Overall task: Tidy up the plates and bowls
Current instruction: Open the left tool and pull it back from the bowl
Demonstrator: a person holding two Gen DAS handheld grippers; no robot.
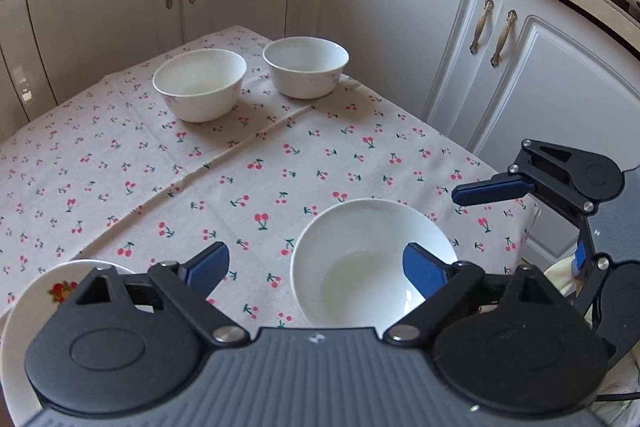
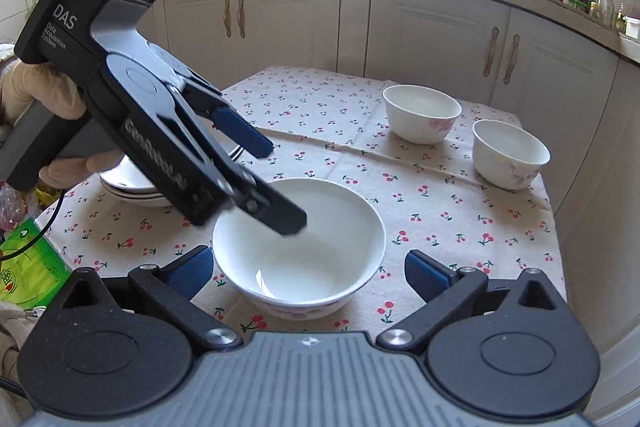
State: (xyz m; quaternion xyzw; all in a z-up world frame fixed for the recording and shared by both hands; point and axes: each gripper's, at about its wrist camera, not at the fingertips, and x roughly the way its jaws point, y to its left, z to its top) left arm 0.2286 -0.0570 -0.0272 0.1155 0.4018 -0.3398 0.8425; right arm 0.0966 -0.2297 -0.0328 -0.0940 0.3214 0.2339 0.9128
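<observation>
We are holding both grippers, left [image 2: 280, 187] and right [image 2: 308, 273], wide and empty over the near-edge bowl [image 2: 298, 251]; next, lifting clear without clipping its rim.

My left gripper [image 2: 280, 187] shows black arms, blue pads [image 2: 244, 135], silver screws, white "DAS" lettering, and a beige glove [image 2: 36, 87] on the grey handle.
</observation>
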